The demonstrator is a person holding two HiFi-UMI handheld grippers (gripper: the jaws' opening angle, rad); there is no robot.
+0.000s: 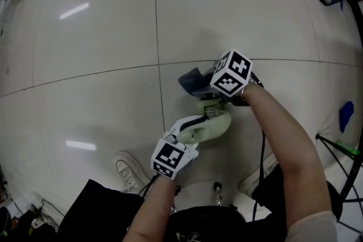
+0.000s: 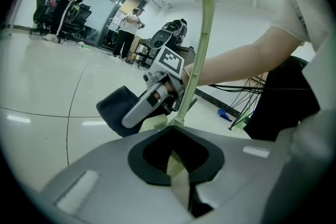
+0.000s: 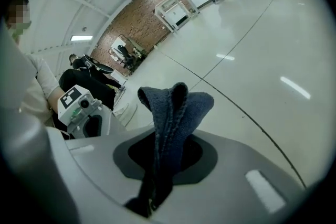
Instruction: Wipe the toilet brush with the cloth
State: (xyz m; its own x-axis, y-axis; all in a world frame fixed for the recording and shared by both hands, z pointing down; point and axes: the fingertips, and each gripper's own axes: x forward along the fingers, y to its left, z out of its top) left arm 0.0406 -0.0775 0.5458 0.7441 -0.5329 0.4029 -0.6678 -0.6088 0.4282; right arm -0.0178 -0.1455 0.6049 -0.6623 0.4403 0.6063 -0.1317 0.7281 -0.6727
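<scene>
A pale green toilet brush (image 1: 211, 127) is held low over the floor, and my left gripper (image 1: 184, 133) is shut on it. In the left gripper view the brush's thin handle (image 2: 203, 34) rises steeply out of the closed jaws of that gripper (image 2: 176, 150). My right gripper (image 1: 211, 93) is just beyond the brush and is shut on a dark blue-grey cloth (image 1: 193, 81). The right gripper view shows the folded cloth (image 3: 172, 113) standing up out of the right gripper (image 3: 163, 157). Seen from the left gripper, the cloth (image 2: 118, 107) hangs beside the brush handle; whether they touch is unclear.
White tiled floor with dark joint lines lies all around. A white shoe (image 1: 129, 170) stands near my left gripper. A blue object (image 1: 346, 115) and stand legs with cables (image 1: 340, 150) are at the right. People (image 2: 126, 34) stand far off by chairs.
</scene>
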